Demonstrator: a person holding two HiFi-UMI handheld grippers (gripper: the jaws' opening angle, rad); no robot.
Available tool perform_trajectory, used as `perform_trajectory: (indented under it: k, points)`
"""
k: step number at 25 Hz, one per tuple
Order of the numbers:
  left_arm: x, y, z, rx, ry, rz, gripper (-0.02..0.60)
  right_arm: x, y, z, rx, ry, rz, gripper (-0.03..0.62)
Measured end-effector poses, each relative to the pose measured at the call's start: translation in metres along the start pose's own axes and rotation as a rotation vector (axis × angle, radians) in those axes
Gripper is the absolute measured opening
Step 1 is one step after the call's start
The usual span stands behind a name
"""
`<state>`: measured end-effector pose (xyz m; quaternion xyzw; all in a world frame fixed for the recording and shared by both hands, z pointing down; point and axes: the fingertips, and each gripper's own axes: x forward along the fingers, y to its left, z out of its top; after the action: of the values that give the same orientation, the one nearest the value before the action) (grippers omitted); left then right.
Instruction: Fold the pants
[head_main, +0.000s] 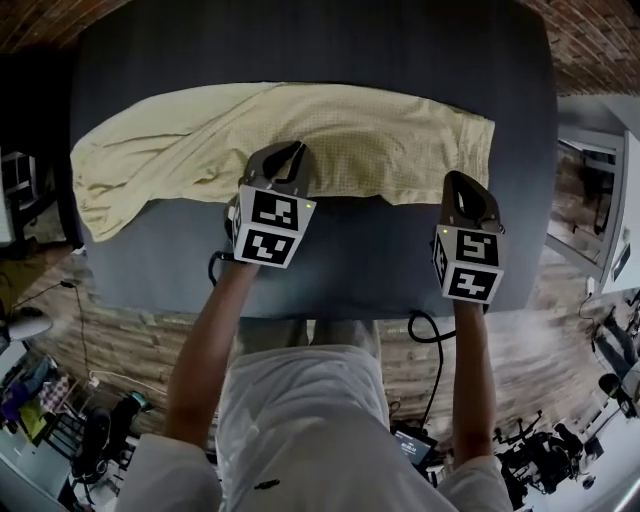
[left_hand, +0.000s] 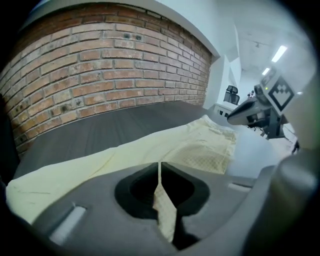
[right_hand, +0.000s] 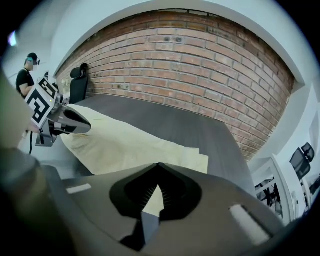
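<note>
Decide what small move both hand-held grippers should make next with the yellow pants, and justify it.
Probably lift both together and carry the near edge over toward the far edge. The left hand-held gripper and the right hand-held gripper are each shut on the near edge of the pants, which lie spread lengthwise across the table.

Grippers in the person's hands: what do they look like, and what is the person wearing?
The left gripper and right gripper are dark grey, rounded shells tapering to two jaws. Each carries a cube with black-and-white square markers. A black cable trails from the right one. The person wears a white short-sleeved shirt.
</note>
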<state>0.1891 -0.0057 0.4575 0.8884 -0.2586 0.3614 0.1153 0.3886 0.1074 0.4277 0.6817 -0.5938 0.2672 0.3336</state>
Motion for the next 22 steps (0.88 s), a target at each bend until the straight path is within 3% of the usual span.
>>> perform_trajectory:
  k: [9, 12, 22]
  points:
    - [-0.071, 0.016, -0.038, -0.108, 0.014, 0.044, 0.005, -0.013, 0.095, 0.033, -0.125, -0.044, 0.153, 0.008]
    - [-0.096, 0.031, -0.062, -0.096, 0.036, 0.072, 0.005, -0.025, 0.141, 0.047, -0.174, -0.074, 0.228, 0.008]
    - [-0.163, 0.124, -0.126, -0.110, 0.066, 0.190, 0.005, -0.024, 0.273, 0.068, -0.406, -0.109, 0.369, 0.008]
